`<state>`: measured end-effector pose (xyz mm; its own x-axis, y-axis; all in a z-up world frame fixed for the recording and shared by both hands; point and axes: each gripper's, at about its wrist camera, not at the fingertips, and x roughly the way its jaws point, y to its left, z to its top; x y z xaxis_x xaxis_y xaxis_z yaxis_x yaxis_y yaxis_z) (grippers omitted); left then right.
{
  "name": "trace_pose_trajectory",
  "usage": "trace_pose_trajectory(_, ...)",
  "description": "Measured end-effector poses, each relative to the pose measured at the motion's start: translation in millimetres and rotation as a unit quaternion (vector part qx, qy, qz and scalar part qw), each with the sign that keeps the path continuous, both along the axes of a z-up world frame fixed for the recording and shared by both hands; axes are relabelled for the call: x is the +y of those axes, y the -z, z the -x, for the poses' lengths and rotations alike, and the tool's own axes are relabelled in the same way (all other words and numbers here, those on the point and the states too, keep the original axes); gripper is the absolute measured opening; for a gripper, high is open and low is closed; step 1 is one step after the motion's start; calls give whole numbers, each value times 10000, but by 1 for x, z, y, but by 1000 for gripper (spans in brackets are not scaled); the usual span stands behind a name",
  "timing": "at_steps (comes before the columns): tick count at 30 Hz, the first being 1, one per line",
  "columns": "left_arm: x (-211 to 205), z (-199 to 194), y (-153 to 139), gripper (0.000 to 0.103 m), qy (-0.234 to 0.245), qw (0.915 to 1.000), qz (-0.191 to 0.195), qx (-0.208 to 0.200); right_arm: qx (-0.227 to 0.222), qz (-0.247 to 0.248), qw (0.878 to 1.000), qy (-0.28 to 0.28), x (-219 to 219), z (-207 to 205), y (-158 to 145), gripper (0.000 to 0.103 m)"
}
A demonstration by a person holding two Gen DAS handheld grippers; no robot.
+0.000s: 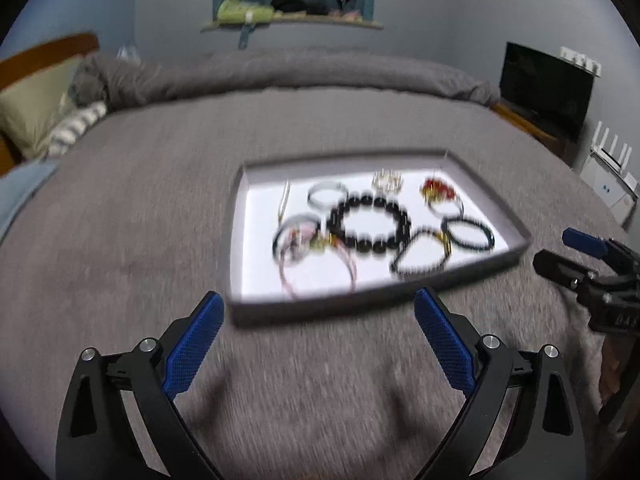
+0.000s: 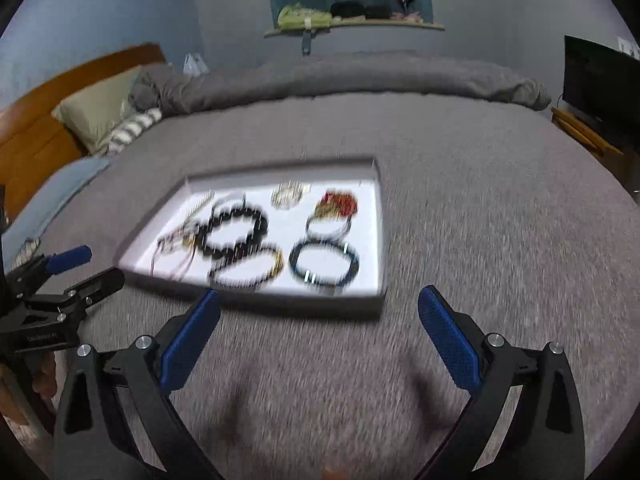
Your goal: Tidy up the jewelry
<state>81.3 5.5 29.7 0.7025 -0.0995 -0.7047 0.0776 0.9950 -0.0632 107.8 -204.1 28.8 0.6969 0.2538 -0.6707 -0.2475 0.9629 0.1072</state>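
The only writing is small lettering on each gripper's body as seen from the other camera, too blurred to read. The left gripper (image 1: 316, 312) and the right gripper (image 2: 320, 308) both hover over the grey bed cover (image 1: 160, 208), jaws spread wide and holding nothing. Just ahead of them on the bed lies a shallow white-lined tray (image 1: 516, 228) holding the jewelry: a black bead bracelet (image 1: 370, 222), a dark bangle (image 1: 468, 234) and a red-and-gold piece (image 1: 438, 190).

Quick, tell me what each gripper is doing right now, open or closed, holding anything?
Left gripper: open, holding nothing.
Right gripper: open, holding nothing.
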Motion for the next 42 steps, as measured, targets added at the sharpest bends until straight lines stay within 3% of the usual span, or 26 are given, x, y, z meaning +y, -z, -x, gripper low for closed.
trace_pose_trajectory(3,2,10,-2,99,22,9996,236,130,136,88,9999,53,4,8,-4,98)
trace_pose_trajectory(8,0,17,-11,100,-287,9995,-16,153,237,-66,9990,365,-3,9,-13,98)
trace_pose_trajectory(14,1,20,-15,100,-253,9994,191,153,251,-79,9975,659,-10,7,-15,98)
trace_pose_trajectory(21,-11,20,-12,100,-269,9989,-382,21,344,104,9984,438,2,6,-9,98)
trace_pose_trajectory(42,-13,17,-6,100,-160,9991,-365,168,348,194,9987,316,7,9,-8,98)
